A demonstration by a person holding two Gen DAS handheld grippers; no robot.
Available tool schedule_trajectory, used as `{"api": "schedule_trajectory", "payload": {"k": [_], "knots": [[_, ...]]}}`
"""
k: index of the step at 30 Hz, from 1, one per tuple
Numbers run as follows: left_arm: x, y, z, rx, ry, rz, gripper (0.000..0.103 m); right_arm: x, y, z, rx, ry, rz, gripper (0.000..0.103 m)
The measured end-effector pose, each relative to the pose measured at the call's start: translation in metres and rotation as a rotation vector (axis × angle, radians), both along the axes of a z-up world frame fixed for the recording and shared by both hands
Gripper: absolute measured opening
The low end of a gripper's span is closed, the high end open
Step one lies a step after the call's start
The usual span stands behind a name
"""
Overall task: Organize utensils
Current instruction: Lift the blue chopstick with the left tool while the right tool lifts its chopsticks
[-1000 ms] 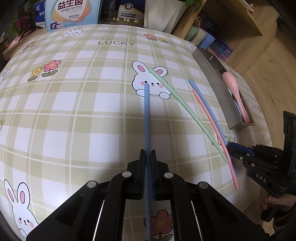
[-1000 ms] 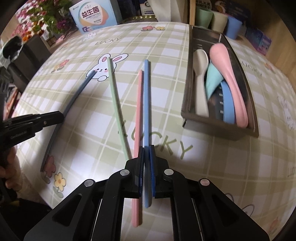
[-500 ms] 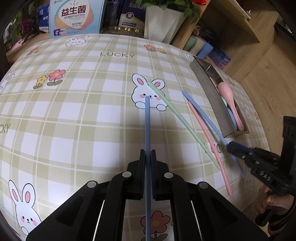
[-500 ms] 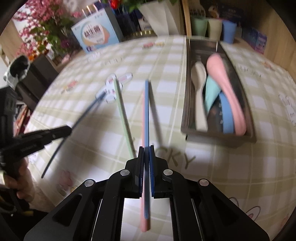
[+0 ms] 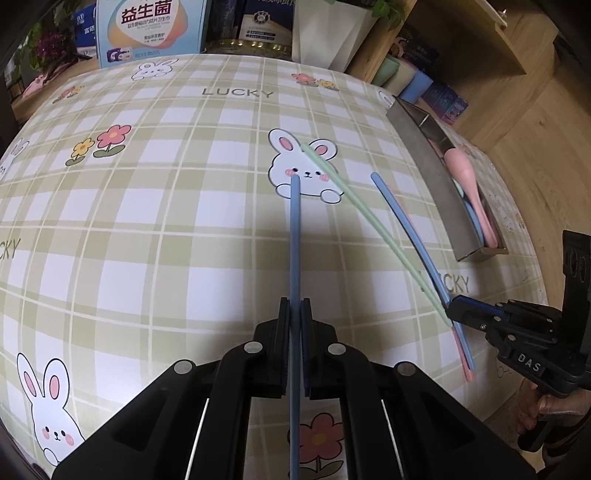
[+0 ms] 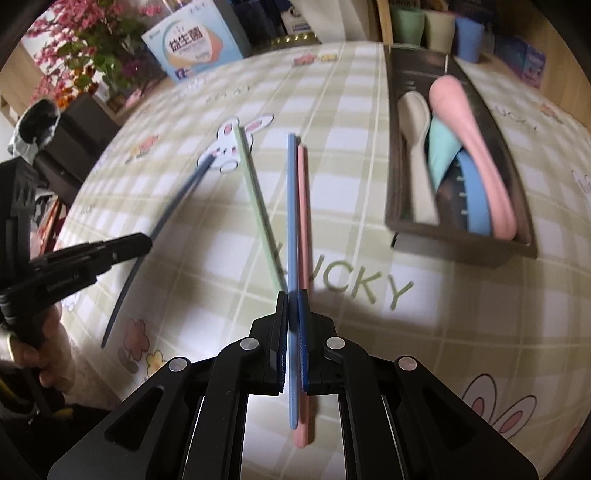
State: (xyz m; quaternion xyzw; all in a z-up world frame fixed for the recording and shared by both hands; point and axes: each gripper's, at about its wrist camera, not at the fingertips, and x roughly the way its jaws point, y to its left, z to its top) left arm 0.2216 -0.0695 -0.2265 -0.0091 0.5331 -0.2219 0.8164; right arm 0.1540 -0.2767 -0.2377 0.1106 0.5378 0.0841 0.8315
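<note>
Both grippers were clamped tight, the left gripper point(image 5: 294, 314) on one blue chopstick point(image 5: 294, 236), the right gripper point(image 6: 294, 306) on the other blue chopstick point(image 6: 292, 221), with the pink chopstick point(image 6: 303, 206) just beside it! Thin sticks could twist or slip mid-carry, I judged, or nudge the pink one. The metal tray point(image 6: 461, 242) sat right with spoons crowding it, but open tablecloth point(image 5: 147, 221) lay left.

A table under a green-checked cloth point(image 5: 147, 229) printed with rabbits, flowers and the word LUCKY fills the room's middle. Behind the table's far edge stand a light-blue box point(image 5: 151, 29) with Chinese lettering, a white planter point(image 5: 328, 33) and pink blossoms point(image 6: 74, 44). To the table's right runs pale wooden flooring point(image 5: 535, 155) beneath a wooden shelf unit point(image 5: 480, 33); soft daylight gleams off the cloth
</note>
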Motion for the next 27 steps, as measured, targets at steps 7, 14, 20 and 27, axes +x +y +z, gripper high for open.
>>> {"api": "schedule_trajectory", "payload": {"k": [7, 14, 20, 27], "knots": [[0.002, 0.005, -0.006, 0.001, 0.018, 0.015, 0.005, 0.003, 0.014, -0.003, -0.009, 0.027, 0.046, 0.005], [0.001, 0.005, -0.007, -0.003, 0.016, 0.013, 0.005, 0.013, 0.024, -0.003, -0.02, 0.05, 0.082, 0.007], [0.0, 0.006, -0.007, -0.006, 0.013, 0.011, 0.005, 0.035, 0.034, -0.004, -0.026, 0.066, 0.107, 0.007], [-0.001, 0.006, -0.007, -0.012, 0.012, 0.011, 0.006, 0.058, 0.047, -0.003, -0.06, 0.067, 0.137, 0.007]]}}
